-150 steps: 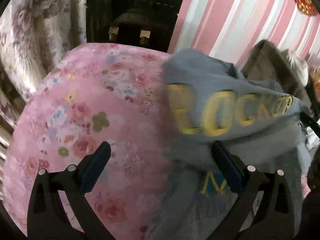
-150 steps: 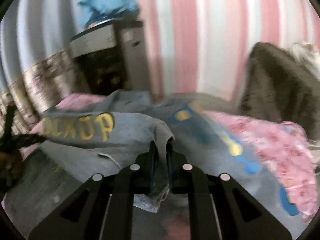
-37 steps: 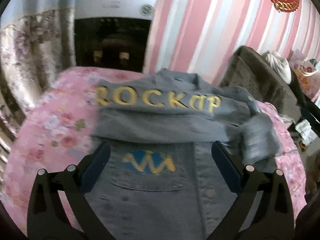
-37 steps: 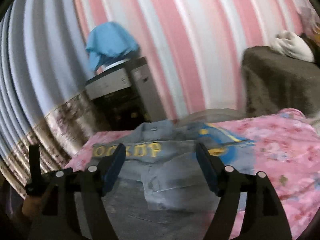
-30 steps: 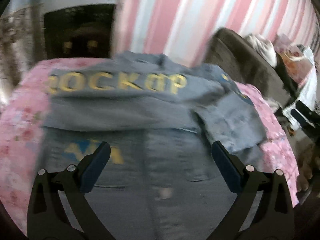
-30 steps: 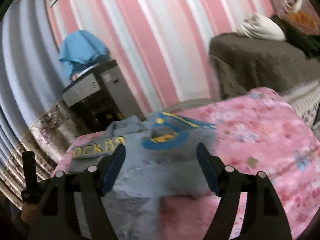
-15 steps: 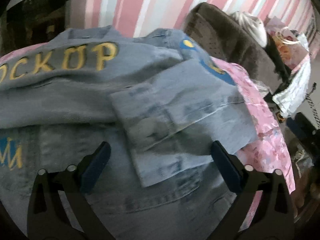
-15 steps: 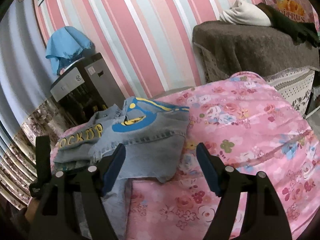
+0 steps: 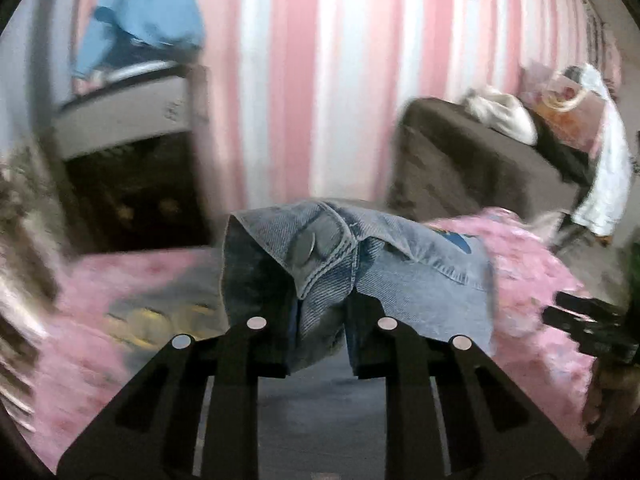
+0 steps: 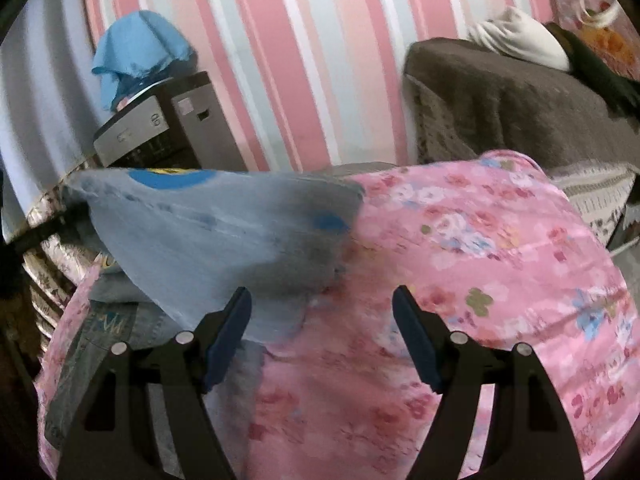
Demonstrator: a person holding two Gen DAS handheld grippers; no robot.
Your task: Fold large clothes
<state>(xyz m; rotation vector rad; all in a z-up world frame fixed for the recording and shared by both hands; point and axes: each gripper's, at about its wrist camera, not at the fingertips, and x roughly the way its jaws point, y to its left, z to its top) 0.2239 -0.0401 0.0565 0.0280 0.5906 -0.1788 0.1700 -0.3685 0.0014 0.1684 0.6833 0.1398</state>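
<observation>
Denim-blue buttoned jacket [image 9: 360,264] cuff sits pinched in left gripper [image 9: 320,320] jaws; right gripper [image 10: 320,320], jaws spread, hovers just right of it.

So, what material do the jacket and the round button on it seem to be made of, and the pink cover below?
The jacket looks like faded blue denim: diagonal twill weave and double stitched seams show. Its round button appears to be dull grey metal, flat and slightly shiny. The pink floral cover looks like thin printed woven cloth, probably cotton, matte; the blur leaves this open. The left gripper pinches the denim.
</observation>
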